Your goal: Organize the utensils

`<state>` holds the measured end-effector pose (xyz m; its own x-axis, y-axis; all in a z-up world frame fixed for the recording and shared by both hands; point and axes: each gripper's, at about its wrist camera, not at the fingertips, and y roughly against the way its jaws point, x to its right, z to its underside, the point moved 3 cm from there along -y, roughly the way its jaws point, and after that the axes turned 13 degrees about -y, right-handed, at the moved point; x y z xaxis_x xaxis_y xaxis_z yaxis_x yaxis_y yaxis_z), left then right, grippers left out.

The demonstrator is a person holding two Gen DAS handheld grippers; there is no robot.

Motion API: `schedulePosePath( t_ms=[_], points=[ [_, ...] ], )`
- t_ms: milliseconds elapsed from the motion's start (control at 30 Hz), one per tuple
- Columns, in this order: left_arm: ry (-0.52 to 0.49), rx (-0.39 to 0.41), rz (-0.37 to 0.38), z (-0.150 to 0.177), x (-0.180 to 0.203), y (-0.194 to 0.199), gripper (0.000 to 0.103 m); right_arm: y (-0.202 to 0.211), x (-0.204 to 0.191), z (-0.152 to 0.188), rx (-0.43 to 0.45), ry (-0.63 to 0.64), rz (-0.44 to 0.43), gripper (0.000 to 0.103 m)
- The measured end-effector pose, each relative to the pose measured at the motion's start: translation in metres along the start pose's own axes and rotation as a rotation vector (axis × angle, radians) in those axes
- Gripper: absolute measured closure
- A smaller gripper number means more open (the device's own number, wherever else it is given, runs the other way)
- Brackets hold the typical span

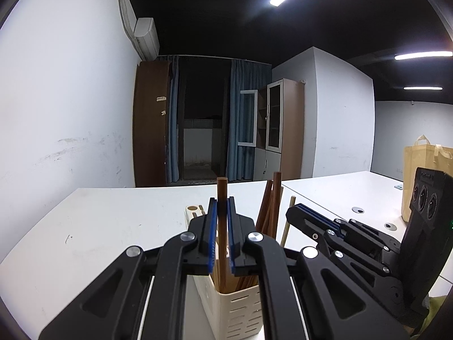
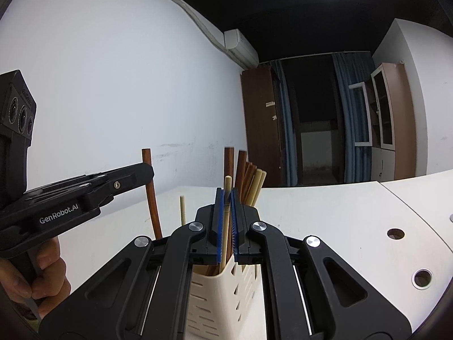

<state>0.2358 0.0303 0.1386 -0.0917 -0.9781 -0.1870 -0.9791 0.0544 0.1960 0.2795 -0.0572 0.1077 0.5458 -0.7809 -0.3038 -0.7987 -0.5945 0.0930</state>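
A cream slotted utensil holder [image 1: 240,308] stands on the white table, right under both grippers; it also shows in the right wrist view [image 2: 215,300]. Several brown and pale chopsticks stand in it. My left gripper [image 1: 222,221] is shut on a dark brown chopstick [image 1: 222,192] that stands upright in the holder. My right gripper [image 2: 226,212] is shut on a pale chopstick [image 2: 227,187], also upright in the holder. The right gripper shows in the left wrist view [image 1: 300,212], and the left gripper in the right wrist view [image 2: 147,171] around the brown chopstick [image 2: 150,187].
The white table [image 1: 113,226] runs to a white wall on the left. It has round cable holes [image 2: 395,233] on the right. A tan bag [image 1: 424,170] stands at the far right. A doorway with blue curtains and a cabinet lie beyond.
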Motion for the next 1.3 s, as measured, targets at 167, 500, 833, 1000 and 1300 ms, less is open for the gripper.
schedulePosePath(
  t_ms=[167, 500, 833, 1000, 1300],
  points=[
    [0.009, -0.014, 0.021, 0.003, 0.003, 0.002, 0.087, 0.002, 0.001, 0.003, -0.016, -0.013, 0.000, 0.094],
    [0.042, -0.026, -0.013, 0.013, -0.005, 0.019, 0.072, 0.016, 0.007, 0.006, -0.028, -0.016, 0.033, 0.080],
    [0.032, -0.064, -0.008, 0.030, 0.005, 0.046, 0.061, 0.039, 0.014, 0.019, -0.107, -0.011, 0.074, 0.070],
    [0.056, -0.098, 0.011, 0.048, 0.009, 0.057, 0.053, 0.055, 0.017, 0.022, -0.145, -0.026, 0.091, 0.060],
    [0.068, -0.165, 0.022, 0.083, 0.018, 0.072, 0.035, 0.085, 0.019, 0.051, -0.233, -0.002, 0.134, 0.041]
  ],
)
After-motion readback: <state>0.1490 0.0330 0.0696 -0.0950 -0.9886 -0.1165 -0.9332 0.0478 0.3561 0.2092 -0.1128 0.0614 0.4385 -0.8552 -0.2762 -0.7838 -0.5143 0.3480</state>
